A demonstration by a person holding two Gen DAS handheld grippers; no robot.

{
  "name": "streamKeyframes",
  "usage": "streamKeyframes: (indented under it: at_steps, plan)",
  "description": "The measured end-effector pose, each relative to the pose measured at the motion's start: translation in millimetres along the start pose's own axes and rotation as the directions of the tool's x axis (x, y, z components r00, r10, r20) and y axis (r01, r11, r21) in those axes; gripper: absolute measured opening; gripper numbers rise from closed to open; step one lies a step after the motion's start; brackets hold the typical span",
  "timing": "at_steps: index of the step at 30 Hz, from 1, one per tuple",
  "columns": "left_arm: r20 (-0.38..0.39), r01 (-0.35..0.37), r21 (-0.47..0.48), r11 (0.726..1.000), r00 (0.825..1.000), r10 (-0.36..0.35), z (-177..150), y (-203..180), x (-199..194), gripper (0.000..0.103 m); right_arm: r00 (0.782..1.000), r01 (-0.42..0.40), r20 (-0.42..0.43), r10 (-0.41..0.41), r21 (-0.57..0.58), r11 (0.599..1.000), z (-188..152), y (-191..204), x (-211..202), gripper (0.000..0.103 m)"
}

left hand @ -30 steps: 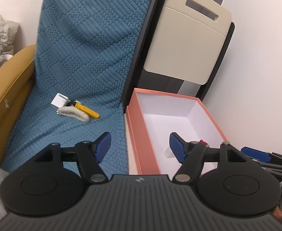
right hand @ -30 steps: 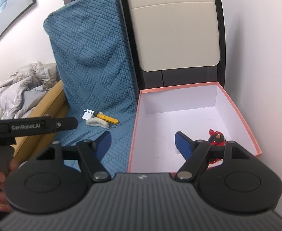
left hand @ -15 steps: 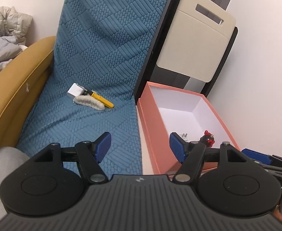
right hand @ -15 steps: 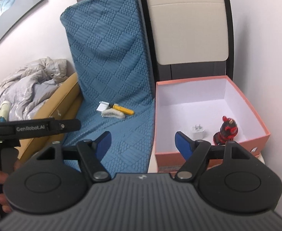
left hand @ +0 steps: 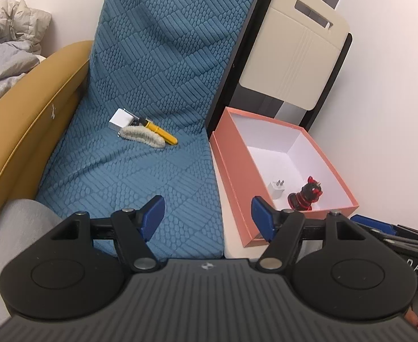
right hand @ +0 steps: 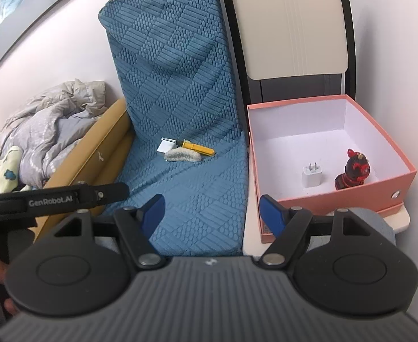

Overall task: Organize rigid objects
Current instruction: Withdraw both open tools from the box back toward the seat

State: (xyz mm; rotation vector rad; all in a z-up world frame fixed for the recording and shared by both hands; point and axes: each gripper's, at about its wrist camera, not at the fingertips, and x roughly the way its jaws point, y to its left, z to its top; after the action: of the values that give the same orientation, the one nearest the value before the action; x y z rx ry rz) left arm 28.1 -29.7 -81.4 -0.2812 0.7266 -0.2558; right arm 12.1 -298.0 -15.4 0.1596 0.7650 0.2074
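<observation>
pink box [right hand: 348, 196] open-topped, white inside, beside blue cushion [right hand: 197, 193]; holds white charger plug [right hand: 311, 174] and red-black figurine [right hand: 352, 168], near each other, apart. out on cushion: yellow-handled tool [left hand: 160, 132], fuzzy clip [left hand: 142, 136], small white block [left hand: 120, 120], clustered. left gripper [left hand: 207, 218] and right gripper [right hand: 211, 215] spread, empty.

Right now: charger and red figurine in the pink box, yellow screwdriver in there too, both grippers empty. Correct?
One thing is off. The screwdriver is not in the box; it lies on the blue cushion beside a fuzzy piece, as the right wrist view shows. The charger and figurine are in the box, and both grippers are empty.
</observation>
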Motion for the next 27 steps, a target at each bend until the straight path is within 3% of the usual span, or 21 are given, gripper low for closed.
streamKeyframes:
  at_steps: [11,27]
  plan:
    - [-0.01,-0.001,-0.029,1.0,1.0,0.0,-5.3,23.7,15.5,0.072,0.999,0.05,-0.022,-0.05,0.017,0.999,-7.0,2.5,16.6,0.075]
    - [-0.018,-0.039,-0.031,0.999,0.999,0.038,16.3,58.3,83.6,0.072,0.999,0.003,-0.046,-0.003,-0.014,1.0,3.7,3.4,92.4,0.075]
